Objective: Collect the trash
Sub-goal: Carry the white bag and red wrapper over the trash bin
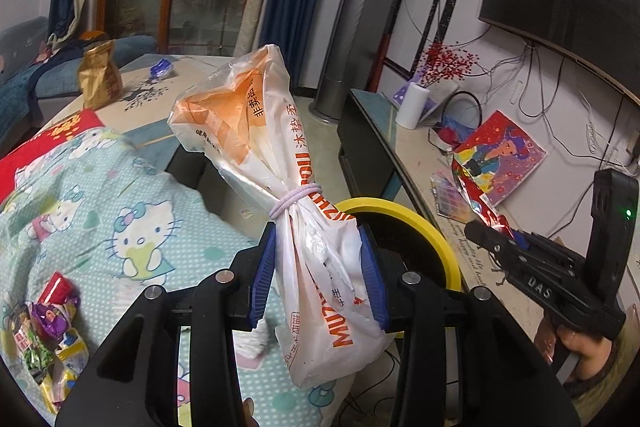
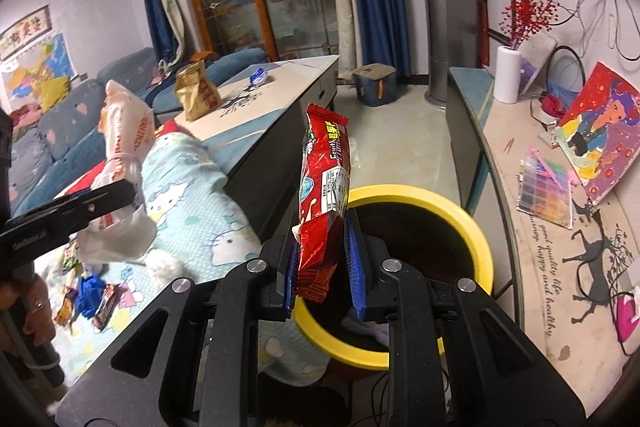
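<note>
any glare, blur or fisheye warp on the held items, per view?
Left wrist: white plastic bag sharp in the left tongs, print readable, straight door frames bowed at the edges. Right wrist: red snack wrapper sharp with foil glare; yellow bin rim warped; corners vignetted.

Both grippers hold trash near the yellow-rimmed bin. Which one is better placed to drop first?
Right, probably. The right gripper holds the red wrapper at the yellow-rimmed bin opening; the left gripper and its white bag sit beside it.

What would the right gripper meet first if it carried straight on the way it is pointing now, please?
Most likely the yellow-rimmed bin: the right gripper, shut on the red snack packet, points down toward its open mouth. Nothing seems to lie between, though depth is hard to judge.
</note>
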Demonstrator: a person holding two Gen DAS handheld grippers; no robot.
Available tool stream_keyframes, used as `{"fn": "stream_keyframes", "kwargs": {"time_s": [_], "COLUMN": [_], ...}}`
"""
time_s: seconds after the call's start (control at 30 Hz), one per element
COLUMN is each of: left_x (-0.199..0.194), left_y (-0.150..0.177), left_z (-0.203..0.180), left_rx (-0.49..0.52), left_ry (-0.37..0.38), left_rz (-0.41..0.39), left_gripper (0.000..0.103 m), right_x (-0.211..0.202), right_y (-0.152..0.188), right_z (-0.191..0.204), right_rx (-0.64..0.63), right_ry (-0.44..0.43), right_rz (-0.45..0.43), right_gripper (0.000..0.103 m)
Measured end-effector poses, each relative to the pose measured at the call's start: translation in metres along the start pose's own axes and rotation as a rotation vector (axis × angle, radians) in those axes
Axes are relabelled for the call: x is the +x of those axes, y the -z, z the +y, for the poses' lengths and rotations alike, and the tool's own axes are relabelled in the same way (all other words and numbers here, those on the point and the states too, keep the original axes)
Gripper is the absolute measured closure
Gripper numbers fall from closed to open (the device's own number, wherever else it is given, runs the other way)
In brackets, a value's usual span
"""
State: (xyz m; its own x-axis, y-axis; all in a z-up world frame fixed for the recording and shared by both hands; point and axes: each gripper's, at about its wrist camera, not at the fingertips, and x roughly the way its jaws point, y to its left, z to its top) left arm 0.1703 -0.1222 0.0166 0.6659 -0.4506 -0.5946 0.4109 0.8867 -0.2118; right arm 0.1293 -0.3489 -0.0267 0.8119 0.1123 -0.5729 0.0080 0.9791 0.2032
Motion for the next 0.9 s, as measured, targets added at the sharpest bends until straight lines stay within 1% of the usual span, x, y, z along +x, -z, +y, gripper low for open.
{"fn": "stream_keyframes", "kwargs": {"time_s": [0.33,0.63,0.9], "left_x": [0.010,0.034,0.061], "left_y": [-0.002,-0.001,0.002], "left_z": [-0.024,-0.044,-0.058], "left_rx": [0.032,0.068,0.094], "left_ry": [0.053,0.098,0.134], "left_rz": [0.005,0.039,0.077], "left_gripper": [0.065,0.065,0.065], "right_x": [0.000,0.006,0.018], "right_y": [-0.007,-0.008,-0.005], "right_z": [-0.028,-0.050,-0.063], "right_rx": [0.032,0.084,0.103], "right_ry": [0.039,0.051,0.058], "right_rz": [-0.022,-0.013,0.002], "right_gripper": [0.087,0.087,0.087]}}
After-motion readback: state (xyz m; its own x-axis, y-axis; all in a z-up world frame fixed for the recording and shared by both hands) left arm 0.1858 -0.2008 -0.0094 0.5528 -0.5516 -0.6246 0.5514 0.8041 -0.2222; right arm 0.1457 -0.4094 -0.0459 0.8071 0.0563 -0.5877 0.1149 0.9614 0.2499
